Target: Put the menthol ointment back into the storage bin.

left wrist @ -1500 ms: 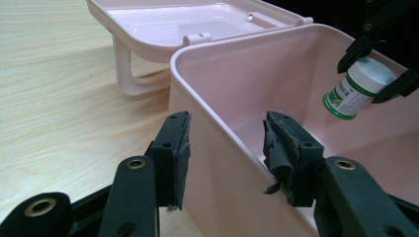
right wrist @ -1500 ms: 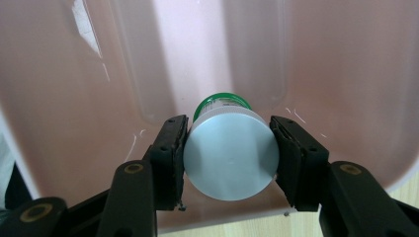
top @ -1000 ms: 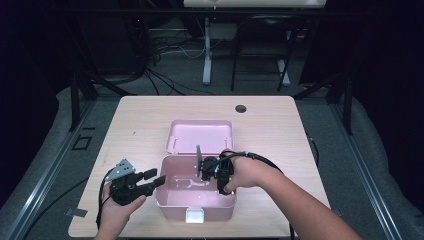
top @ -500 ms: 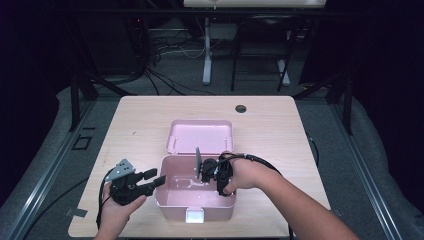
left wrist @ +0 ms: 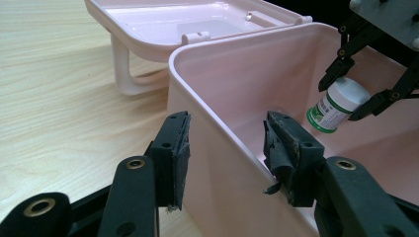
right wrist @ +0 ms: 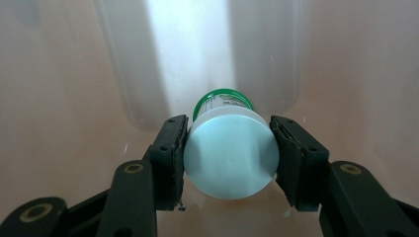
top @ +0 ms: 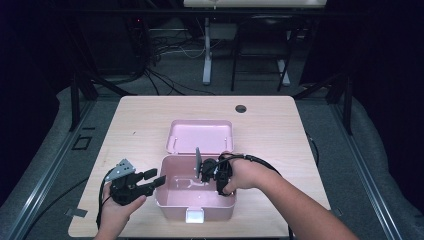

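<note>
A pink plastic box [top: 161, 192] stands open at the table's near middle, its lid [top: 200, 136] lying flat behind it. My left gripper [top: 152, 181] is open at the box's left side. In the left gripper view its jaws straddle the box's left wall [left wrist: 217, 94], one pad outside and one inside. My right gripper [top: 201, 169] reaches down inside the box. It is shut on the cap of a small white bottle with a green label [right wrist: 231, 150]. The left gripper view shows that bottle [left wrist: 336, 106] tilted and just above the box floor.
The light wooden table [top: 280, 130] has a round cable hole [top: 240, 108] at the back right. Bare tabletop lies on both sides of the box. Dark floor, cables and frame legs surround the table.
</note>
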Motion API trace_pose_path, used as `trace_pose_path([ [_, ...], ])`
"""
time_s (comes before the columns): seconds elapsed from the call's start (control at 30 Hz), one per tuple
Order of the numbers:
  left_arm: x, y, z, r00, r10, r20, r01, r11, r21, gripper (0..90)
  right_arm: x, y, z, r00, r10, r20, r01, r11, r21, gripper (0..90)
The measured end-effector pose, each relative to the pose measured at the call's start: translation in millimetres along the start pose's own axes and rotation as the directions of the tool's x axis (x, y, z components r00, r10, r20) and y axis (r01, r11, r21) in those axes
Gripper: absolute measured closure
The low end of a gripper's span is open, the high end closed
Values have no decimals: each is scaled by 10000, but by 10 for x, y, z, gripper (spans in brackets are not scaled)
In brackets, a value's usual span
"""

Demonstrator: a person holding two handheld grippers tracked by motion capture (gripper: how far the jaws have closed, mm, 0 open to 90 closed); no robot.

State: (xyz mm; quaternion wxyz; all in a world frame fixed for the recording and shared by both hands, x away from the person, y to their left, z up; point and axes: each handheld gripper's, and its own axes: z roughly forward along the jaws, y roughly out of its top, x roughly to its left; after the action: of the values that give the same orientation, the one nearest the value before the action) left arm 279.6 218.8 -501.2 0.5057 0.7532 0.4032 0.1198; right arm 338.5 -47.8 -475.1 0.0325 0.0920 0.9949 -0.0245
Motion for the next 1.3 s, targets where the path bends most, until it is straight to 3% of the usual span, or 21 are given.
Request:
trace_pose_path([
  [1.13,1,-3,7,10000,-10,19,10,10000,-5,526,-8,23,119,10000,46,-86,-44,9996,277,498],
  [1.3,-1,-4,8,10000,-1,25,1,10000,23,524,-24,17,129,9994,252,-250,-240,9986,467,455],
])
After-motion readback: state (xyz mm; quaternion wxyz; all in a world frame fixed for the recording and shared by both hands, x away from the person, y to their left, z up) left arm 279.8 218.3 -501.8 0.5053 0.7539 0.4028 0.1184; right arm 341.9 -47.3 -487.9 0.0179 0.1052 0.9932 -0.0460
